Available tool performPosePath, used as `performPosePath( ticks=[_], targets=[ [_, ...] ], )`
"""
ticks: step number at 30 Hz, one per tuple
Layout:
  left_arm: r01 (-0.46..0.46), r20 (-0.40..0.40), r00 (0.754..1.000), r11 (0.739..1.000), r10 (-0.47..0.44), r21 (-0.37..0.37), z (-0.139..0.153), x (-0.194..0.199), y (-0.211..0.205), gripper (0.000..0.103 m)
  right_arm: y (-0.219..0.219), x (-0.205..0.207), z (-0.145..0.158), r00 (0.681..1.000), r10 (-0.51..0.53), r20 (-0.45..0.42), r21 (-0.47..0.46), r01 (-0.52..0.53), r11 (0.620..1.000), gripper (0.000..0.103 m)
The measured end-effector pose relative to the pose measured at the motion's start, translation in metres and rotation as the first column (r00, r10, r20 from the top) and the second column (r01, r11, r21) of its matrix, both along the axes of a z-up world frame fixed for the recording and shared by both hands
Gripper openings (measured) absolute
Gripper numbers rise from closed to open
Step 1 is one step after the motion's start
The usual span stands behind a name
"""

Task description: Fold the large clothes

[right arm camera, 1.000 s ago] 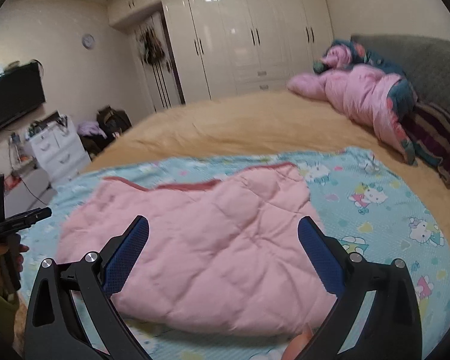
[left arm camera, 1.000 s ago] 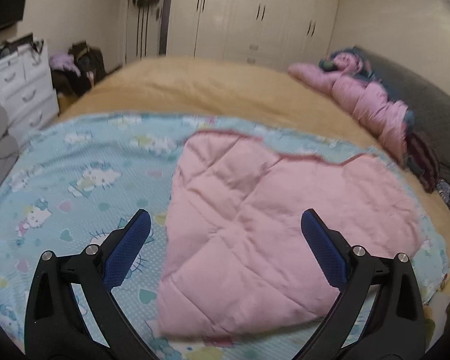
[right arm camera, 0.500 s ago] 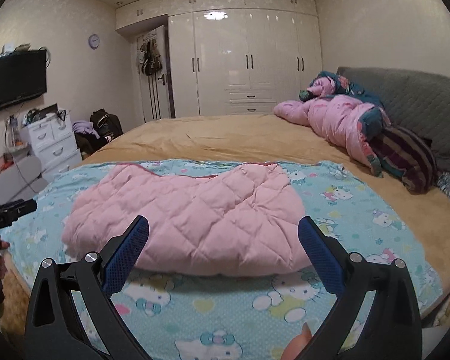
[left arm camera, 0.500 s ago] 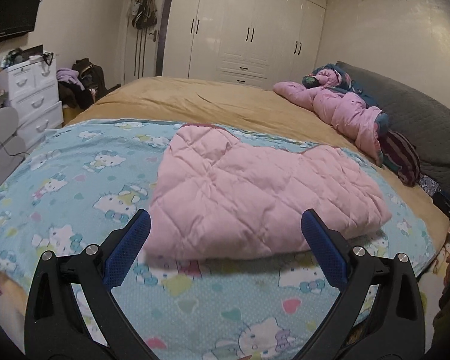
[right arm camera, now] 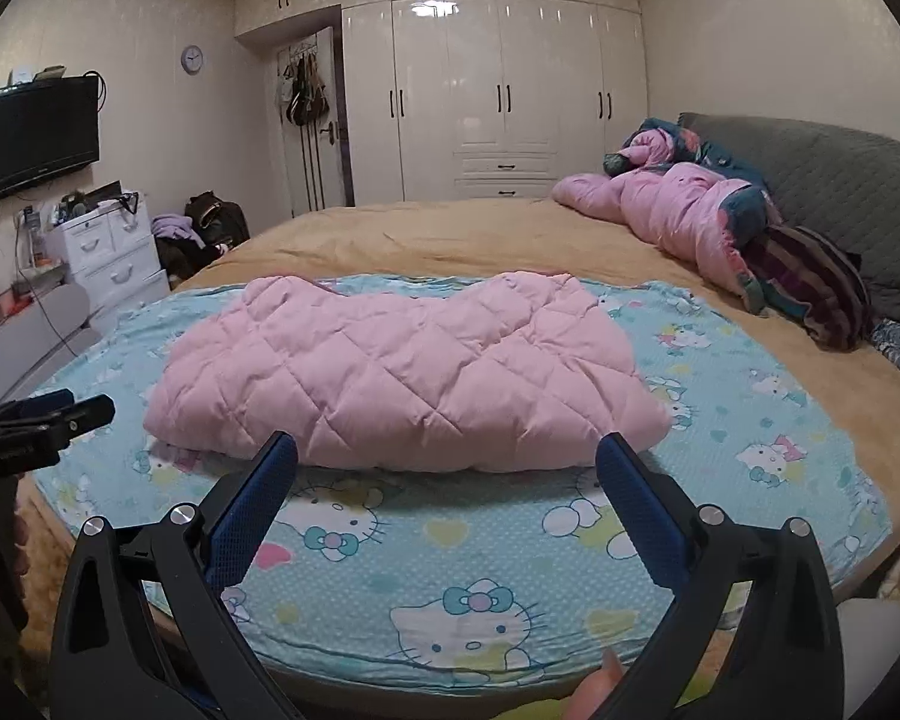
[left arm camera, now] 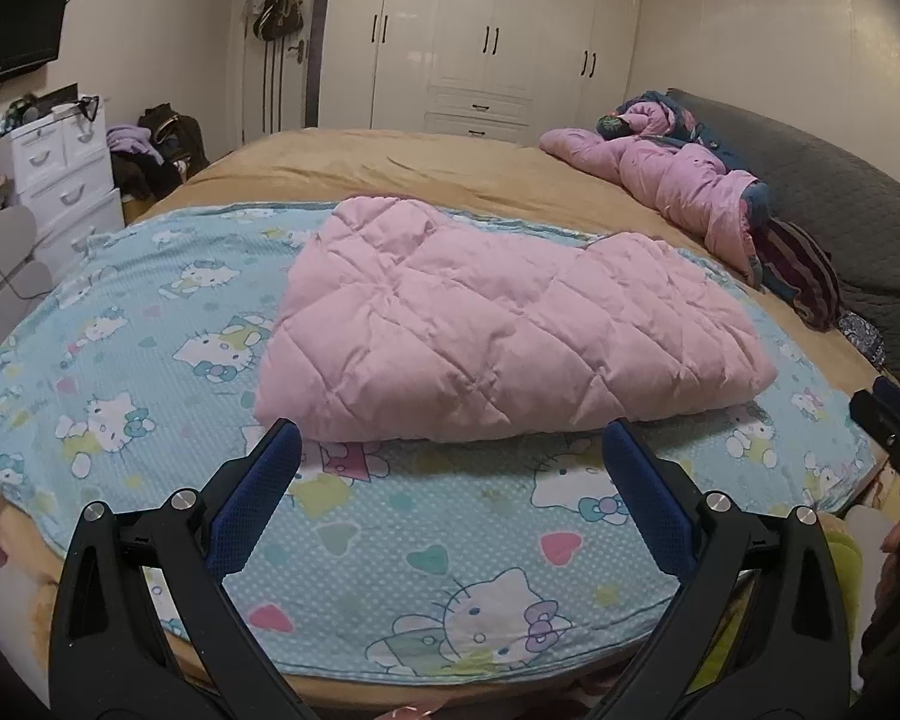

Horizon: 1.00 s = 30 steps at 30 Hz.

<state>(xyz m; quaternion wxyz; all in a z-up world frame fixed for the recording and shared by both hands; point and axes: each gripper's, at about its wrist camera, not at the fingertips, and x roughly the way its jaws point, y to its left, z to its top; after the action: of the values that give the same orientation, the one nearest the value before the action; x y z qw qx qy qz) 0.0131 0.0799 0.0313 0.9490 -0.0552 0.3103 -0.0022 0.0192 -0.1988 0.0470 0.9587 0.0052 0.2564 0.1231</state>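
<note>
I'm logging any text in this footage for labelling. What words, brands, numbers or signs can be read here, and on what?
No text can be read in either view.
Wall clock: numerals too small to read.
TV: a small mark on the lower bezel, too blurred to read.
Blue sheet: cartoon cats, hearts and bows only, no lettering visible.
Pink quilted garment: no label showing.
Items on the white drawers: too small to read.
</note>
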Motion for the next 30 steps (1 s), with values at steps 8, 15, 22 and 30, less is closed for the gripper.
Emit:
performPosePath(
  ticks=[8, 15, 22, 30],
  targets=[
    [-0.022, -0.019, 1.0, 1.0, 0.022, -0.006, -0.004, 0.001, -0.002, 0.094, 0.004, 0.006, -0.01, 0.998, 0.015, -0.06, 0.014, -0.014, 1.0, 0.099],
    [-0.022, -0.029, 0.999, 1.0, 0.023, 0.014, -0.006, 0.0, -0.005, 0.094, 0.005, 0.007, -0.011, 0.997, 0.017, -0.073, 0.015, -0.016, 1.0, 0.099],
    [-0.031, -0.029, 0.999, 0.999, 0.032, 0.019, -0.005, 0.0, -0.004, 0.094, 0.004, 0.006, -0.011, 0.997, 0.014, -0.079, 0.023, -0.012, 1.0, 0.099],
    [-0.038, -0.026, 0.999, 0.999, 0.039, 0.032, -0.005, -0.001, -0.003, 0.094, 0.004, 0.006, -0.01, 0.997, 0.014, -0.079, 0.024, -0.012, 1.0, 0.099]
  ],
)
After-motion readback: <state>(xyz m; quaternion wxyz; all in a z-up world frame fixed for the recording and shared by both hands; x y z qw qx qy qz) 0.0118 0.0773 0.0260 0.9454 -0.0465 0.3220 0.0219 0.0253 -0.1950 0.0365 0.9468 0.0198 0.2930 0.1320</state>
